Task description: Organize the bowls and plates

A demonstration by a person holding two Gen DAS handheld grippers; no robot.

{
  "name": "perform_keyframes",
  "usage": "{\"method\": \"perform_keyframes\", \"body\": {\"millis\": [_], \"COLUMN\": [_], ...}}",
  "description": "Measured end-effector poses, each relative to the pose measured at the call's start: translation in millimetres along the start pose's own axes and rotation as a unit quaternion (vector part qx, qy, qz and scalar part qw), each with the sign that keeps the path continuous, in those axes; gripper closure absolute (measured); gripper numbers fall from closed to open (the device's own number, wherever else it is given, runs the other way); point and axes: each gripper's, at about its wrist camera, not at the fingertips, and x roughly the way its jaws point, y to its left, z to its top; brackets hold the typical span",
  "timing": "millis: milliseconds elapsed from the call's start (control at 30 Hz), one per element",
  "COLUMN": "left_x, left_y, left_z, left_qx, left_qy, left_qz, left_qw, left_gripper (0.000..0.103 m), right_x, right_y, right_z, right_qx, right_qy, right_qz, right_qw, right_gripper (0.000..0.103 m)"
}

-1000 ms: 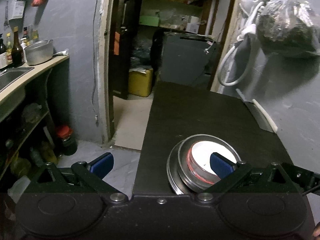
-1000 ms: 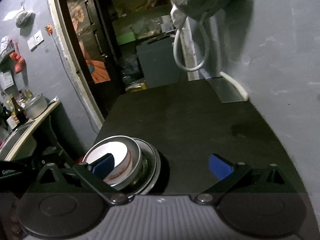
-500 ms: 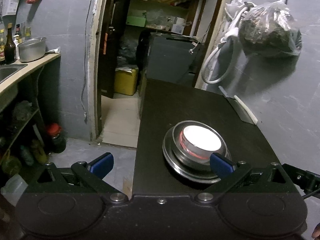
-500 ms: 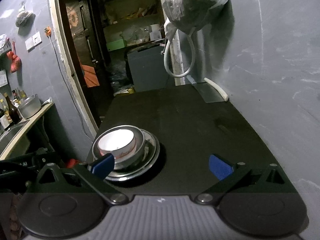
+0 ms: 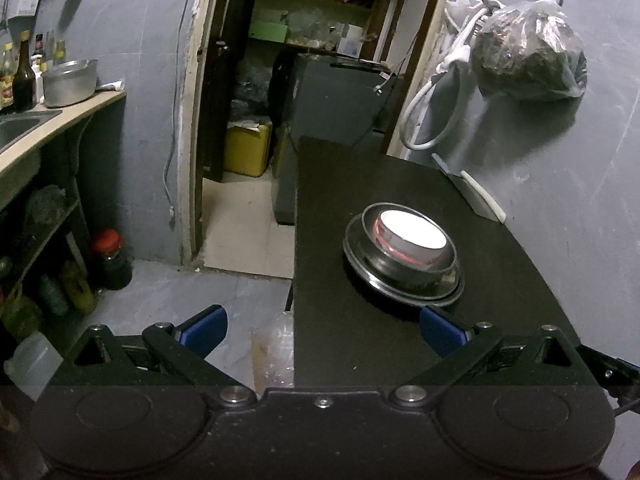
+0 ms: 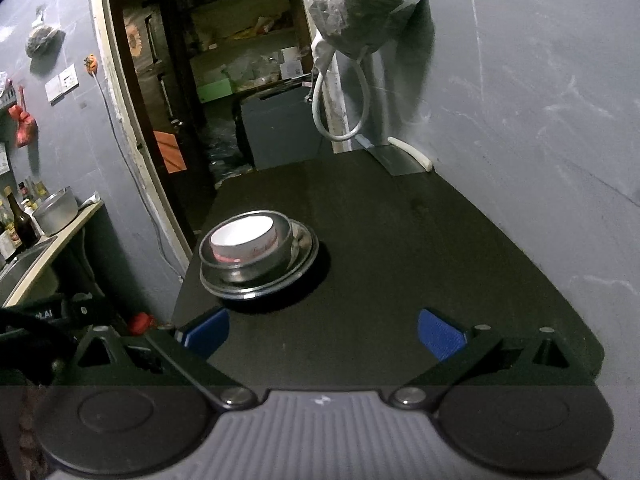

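The stacking looks finished, as far as these views show: a white bowl (image 5: 412, 236) with a red band sits inside a steel bowl (image 5: 404, 268), which rests on a steel plate (image 5: 440, 300), all nested on the black table (image 5: 360, 184) near its left edge. No other loose dishes are visible on the tabletop (a cleaver (image 5: 472, 196) lies by the wall), so little seems left to do. The left gripper (image 5: 322, 326) hangs wide open and empty, the stack just ahead of its right finger. The right gripper (image 6: 322, 330) is likewise spread wide and holds nothing, the stack ahead of its left finger.
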Motion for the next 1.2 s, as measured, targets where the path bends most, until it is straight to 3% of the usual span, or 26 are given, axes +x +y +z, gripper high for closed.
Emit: {"method": "perform_keyframes", "body": {"millis": [1200], "left_x": [-17], "left_y": [8], "left_z": [-26], "left_qx": [0.033], "left_qy": [0.013], "left_qz": [-0.006], "left_qw": [0.9994], "left_gripper": [0.001], "right_x": [-13], "right_y": [5], "right_z": [-21], "right_qx": [-0.017], "right_qy": [0.024], "right_qz": [-0.004], "right_qw": [1.0], "right_gripper": [0.0]}}
